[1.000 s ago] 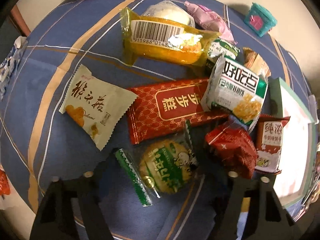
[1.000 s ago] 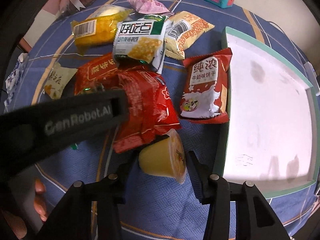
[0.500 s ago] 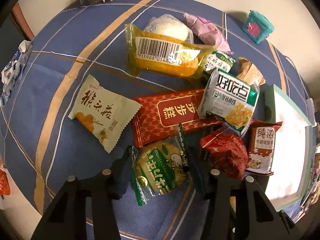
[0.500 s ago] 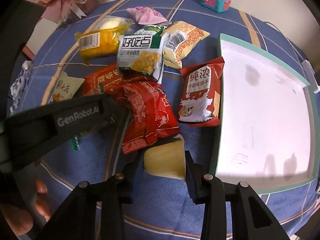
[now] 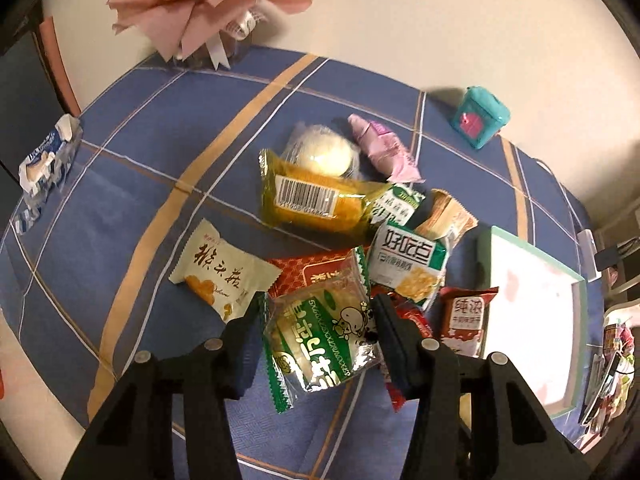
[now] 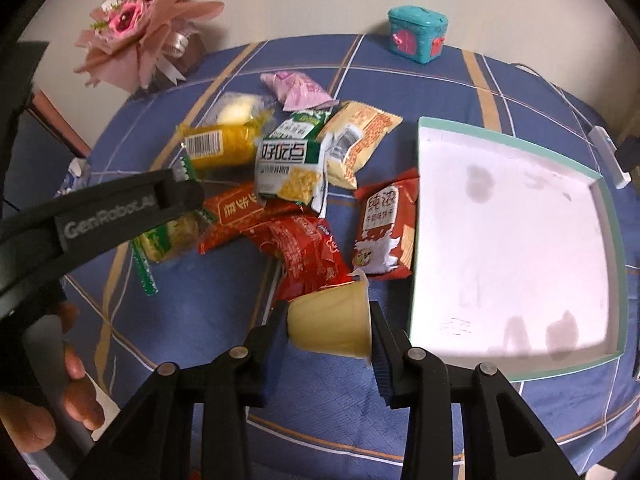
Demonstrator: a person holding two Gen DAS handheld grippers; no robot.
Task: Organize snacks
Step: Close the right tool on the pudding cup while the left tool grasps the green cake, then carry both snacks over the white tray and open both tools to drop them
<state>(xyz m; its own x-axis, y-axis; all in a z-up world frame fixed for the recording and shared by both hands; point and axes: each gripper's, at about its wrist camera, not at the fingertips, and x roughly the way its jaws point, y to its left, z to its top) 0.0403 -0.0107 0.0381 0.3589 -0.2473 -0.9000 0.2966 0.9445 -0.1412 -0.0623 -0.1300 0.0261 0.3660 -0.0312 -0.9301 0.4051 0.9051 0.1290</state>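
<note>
We pinch the crinkly green-and-clear biscuit packet (image 5: 320, 336) in our left jaws and the stiff, smooth yellow plastic jelly cup (image 6: 330, 320) by its sides in our right, the white teal-rimmed tray (image 6: 416, 216) at three o'clock.

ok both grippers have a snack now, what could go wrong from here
The left gripper pinches the green cookie packet by its crinkly film, so it could slide out. The right gripper squeezes the yellow jelly cup lying sideways; its lid tab may peel. Both hands are close together beside the tray, so they could collide.
</note>
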